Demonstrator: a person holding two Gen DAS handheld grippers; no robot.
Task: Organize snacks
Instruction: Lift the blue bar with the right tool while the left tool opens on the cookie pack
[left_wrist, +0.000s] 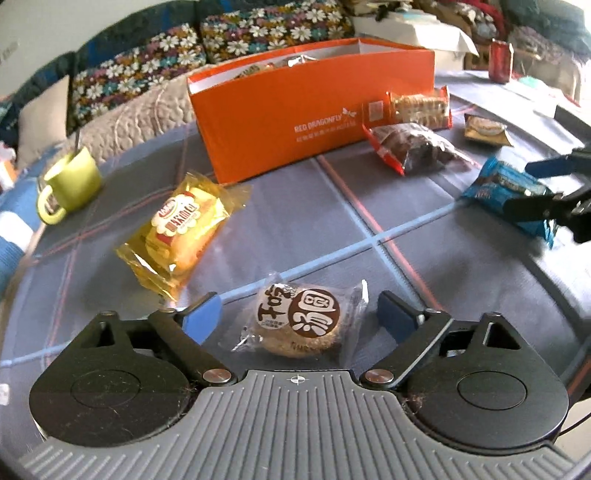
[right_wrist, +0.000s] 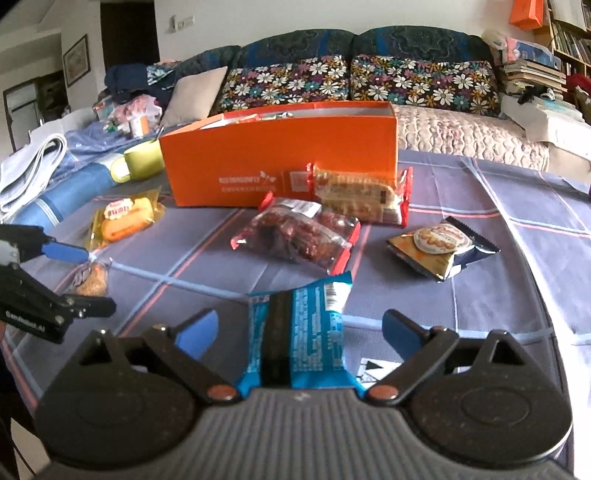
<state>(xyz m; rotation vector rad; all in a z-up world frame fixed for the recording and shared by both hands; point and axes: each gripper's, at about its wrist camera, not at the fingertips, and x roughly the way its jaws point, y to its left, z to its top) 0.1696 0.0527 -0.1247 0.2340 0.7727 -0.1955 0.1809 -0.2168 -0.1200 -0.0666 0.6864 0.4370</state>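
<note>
On the plaid tablecloth (left_wrist: 332, 206), the yellow snack pack (left_wrist: 177, 236) lies toward the left edge beside the green mug (left_wrist: 70, 184), in front of the orange box (left_wrist: 310, 107), which stands at the far edge with packets inside. The left gripper (left_wrist: 299, 317) is spread wide around the round cake packet (left_wrist: 299, 325), fingers apart from it. The right gripper (right_wrist: 299, 332) is likewise wide, the blue snack packet (right_wrist: 299, 328) lying between its fingers (right_wrist: 399, 328) near the right edge.

Box (left_wrist: 280, 122) orange, white lettering. Mug (left_wrist: 68, 184) lime green. Cloth (left_wrist: 332, 229) grey-blue, red and pale blue grid lines. Cushions (right_wrist: 354, 83) dark, daisy print. Wrapper (right_wrist: 295, 332) blue.
</note>
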